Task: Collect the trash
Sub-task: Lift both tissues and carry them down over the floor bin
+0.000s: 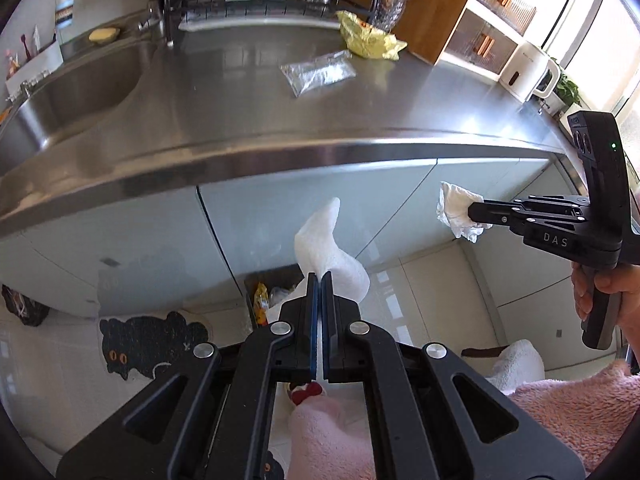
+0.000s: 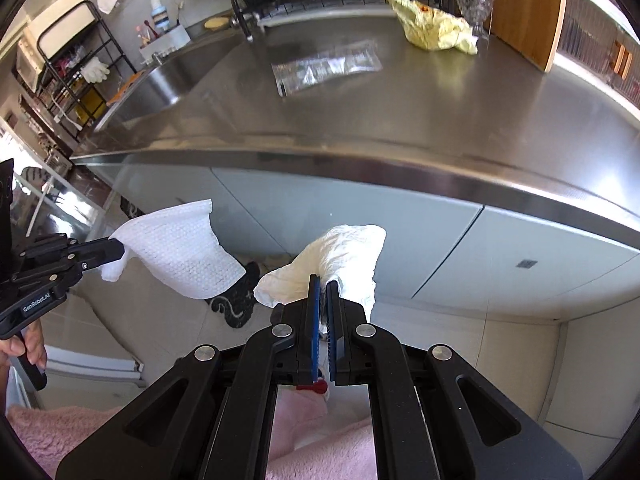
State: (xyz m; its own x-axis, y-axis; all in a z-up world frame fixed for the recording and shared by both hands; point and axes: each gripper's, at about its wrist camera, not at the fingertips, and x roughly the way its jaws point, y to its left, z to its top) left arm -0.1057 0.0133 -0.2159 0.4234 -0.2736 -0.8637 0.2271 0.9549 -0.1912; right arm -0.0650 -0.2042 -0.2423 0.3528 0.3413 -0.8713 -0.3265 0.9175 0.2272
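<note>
Trash, four pieces. Two are held in the air in front of the counter [image 1: 280, 156], below its front edge; two lie on the counter top.

Held items: a flat white paper towel [image 1: 328, 252], pinched between the closed jaws of the left gripper [image 1: 320, 280]; a crumpled white tissue [image 2: 344, 264], pinched the same way in the right gripper [image 2: 323, 284]. The two are well apart, side by side.

On the counter: a clear plastic bag [image 1: 318, 72], lying flat near the middle; a crumpled yellow wrapper [image 1: 370, 38] behind it, near a wooden board [image 1: 436, 8] leaning at the back. Bag and wrapper are near each other; whether they touch cannot be told.

Surroundings: a sink [image 1: 76, 96] at the left end, a dish rack [image 1: 256, 4] with white bowls behind it, pale cabinet doors [image 1: 320, 208] under the counter.

Left wrist view only: a bin [image 1: 266, 300] on the floor below the paper towel, holding some packaging; a black cat-shaped mat [image 1: 152, 340]; a white kettle [image 1: 528, 70] at the right end.

Right wrist view only: a black wire shelf [image 2: 72, 60] beyond the sink, with white gloves [image 2: 95, 70] hanging on it.

Pink fleece sleeves show at the bottom of both views.
</note>
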